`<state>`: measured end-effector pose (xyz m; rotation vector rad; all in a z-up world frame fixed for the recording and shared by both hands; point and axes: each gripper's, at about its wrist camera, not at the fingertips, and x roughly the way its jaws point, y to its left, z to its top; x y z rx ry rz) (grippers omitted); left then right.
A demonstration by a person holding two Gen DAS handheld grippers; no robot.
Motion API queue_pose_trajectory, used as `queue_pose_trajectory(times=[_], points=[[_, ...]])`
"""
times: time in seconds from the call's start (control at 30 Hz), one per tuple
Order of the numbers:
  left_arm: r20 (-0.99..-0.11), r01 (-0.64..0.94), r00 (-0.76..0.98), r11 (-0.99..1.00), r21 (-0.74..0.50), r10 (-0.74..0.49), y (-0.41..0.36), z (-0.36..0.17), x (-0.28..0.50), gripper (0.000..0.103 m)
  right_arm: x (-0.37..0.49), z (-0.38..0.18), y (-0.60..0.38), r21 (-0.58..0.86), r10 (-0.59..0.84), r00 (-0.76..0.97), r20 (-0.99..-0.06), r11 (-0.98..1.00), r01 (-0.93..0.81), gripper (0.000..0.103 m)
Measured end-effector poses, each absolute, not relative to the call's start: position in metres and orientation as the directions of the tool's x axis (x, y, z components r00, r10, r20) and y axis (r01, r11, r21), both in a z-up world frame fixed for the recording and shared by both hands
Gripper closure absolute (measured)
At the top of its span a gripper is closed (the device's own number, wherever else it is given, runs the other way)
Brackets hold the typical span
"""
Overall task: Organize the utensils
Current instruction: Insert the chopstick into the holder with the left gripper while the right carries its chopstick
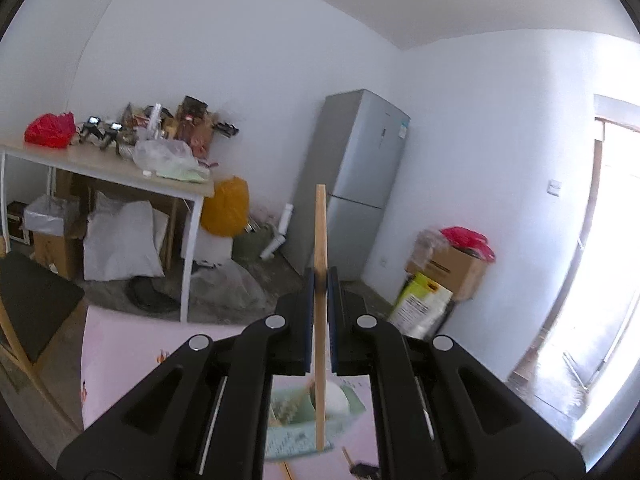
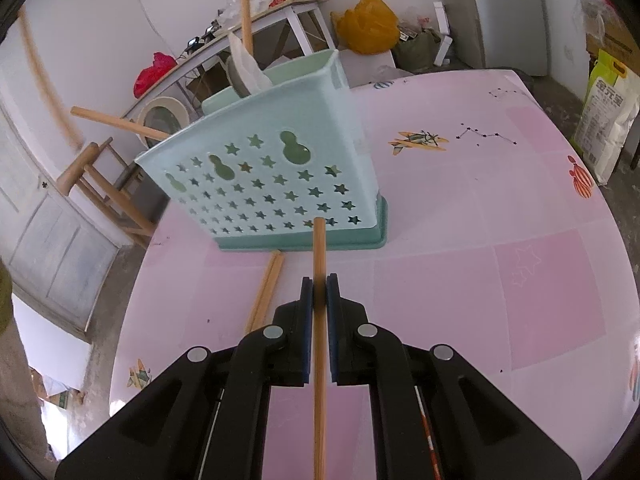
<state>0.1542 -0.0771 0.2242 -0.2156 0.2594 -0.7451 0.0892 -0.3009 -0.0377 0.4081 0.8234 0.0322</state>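
Observation:
My left gripper (image 1: pixel 320 280) is shut on a wooden stick (image 1: pixel 320 232) and holds it upright above the pale green utensil holder (image 1: pixel 298 436), which shows low between the jaws. My right gripper (image 2: pixel 319 284) is shut on another wooden stick (image 2: pixel 319 248), whose tip points at the star-punched front of the utensil holder (image 2: pixel 280 176) on the pink table (image 2: pixel 480 240). The holder contains a white spoon (image 2: pixel 246 70) and wooden-handled utensils (image 2: pixel 120 122). A pair of wooden chopsticks (image 2: pixel 266 286) lies on the table just in front of the holder.
A wooden chair (image 2: pixel 100 188) stands left of the table. Beyond are a cluttered white side table (image 1: pixel 120 164), a grey fridge (image 1: pixel 360 168), cardboard boxes (image 1: pixel 456 264), a yellow bag (image 1: pixel 226 206) and a rice sack (image 2: pixel 608 120) on the floor.

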Motion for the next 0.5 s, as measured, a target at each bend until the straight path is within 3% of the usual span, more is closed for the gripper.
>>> queue_pose_trajectory(times=[0.3, 0.5], points=[[-0.211, 0.545, 0.784, 0.81, -0.216, -0.584, -0.128, 0.19, 0.198, 0.098, 0.099, -0.045, -0.31, 0.382, 0.191, 0.671, -0.717, 0.912, 0.148, 0.096], [-0.26, 0.546, 0.758, 0.8, -0.249, -0.599, -0.145, 0.168, 0.213, 0.098, 0.102, -0.051, -0.318, 0.389, 0.191, 0.661, -0.725, 0.906, 0.165, 0.096]])
